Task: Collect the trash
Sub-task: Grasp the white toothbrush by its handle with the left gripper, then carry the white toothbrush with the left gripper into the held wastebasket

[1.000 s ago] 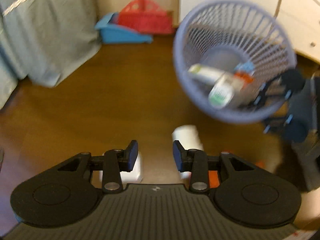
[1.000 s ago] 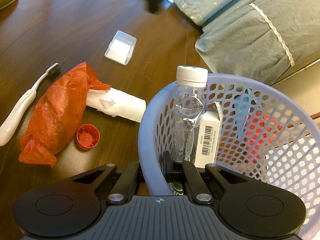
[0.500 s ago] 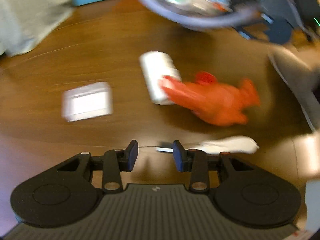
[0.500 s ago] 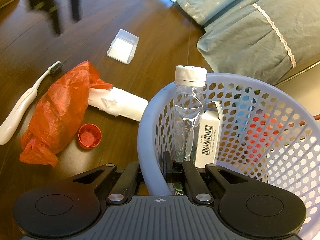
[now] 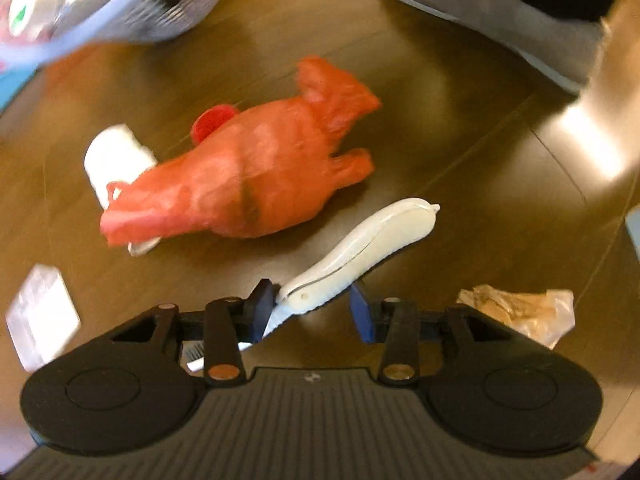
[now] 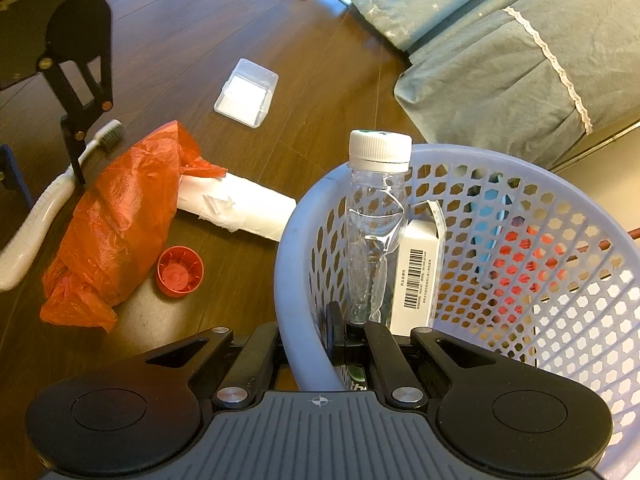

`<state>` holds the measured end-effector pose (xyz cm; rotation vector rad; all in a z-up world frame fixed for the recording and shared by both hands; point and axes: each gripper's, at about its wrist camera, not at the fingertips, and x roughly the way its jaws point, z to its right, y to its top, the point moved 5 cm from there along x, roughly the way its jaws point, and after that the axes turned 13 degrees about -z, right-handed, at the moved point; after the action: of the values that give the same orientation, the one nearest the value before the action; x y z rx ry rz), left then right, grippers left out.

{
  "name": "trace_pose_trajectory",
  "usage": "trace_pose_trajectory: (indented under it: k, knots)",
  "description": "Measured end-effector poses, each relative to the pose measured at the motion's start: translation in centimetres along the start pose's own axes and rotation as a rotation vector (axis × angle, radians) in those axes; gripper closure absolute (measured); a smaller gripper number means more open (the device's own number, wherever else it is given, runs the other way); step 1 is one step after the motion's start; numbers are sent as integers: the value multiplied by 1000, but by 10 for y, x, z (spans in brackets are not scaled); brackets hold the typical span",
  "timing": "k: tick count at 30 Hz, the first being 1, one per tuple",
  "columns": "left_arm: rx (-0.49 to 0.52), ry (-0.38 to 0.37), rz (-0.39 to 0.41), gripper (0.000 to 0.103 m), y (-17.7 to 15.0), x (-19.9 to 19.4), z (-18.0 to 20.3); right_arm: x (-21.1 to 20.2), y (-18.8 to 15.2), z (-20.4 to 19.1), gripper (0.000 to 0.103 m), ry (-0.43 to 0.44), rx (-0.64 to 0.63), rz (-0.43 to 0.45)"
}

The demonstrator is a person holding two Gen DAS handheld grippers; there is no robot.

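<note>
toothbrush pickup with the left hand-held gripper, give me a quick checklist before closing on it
1. Toothbrush between the fingers of the left hand-held gripper: ok, its neck lies in the gap.
2. Jaws wide enough: ok, open, with a gap on the far side of the neck.
3. Even contact: not ok, the neck sits against one finger and crosses at a slant.
4. Red bag clear of the grasp: ok, it lies beyond the handle.
5. Basket ready: ok, the right hand-held gripper is shut on its rim.
6. Room in the basket: ok, only a bottle and a box show.
</note>
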<state>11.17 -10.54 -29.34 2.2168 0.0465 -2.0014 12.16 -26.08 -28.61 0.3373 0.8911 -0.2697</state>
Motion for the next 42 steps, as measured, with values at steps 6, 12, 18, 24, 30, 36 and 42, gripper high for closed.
trace_pose_trajectory:
  k: [6,12,18,24,30,36,42]
  knots:
    - [-131,54,-62,87,-31,-6,-35,0,-1,0,102,0,3,1]
    - [-393,82,-101,89,-82,-19,-81,-1,0,0,102,0,4,0]
    - [-467,79,-75,88,-100,-22,-92,0,1,-1,102,-1,1,-2]
    - [-411,79,-36,70,-88,-17,-85,0,0,-2,102,-1,-1,-4]
    - [-358,85,-67,70,-88,-2,-88,0,0,-2,102,-1,-2,-4]
    - [-391,34,-81,85,-88,-2,-92,1,-1,-3,102,2,-5,-5]
    - [-457,-2,-72,86,-89,-13,-95,1,-1,-3,102,2,-1,-4]
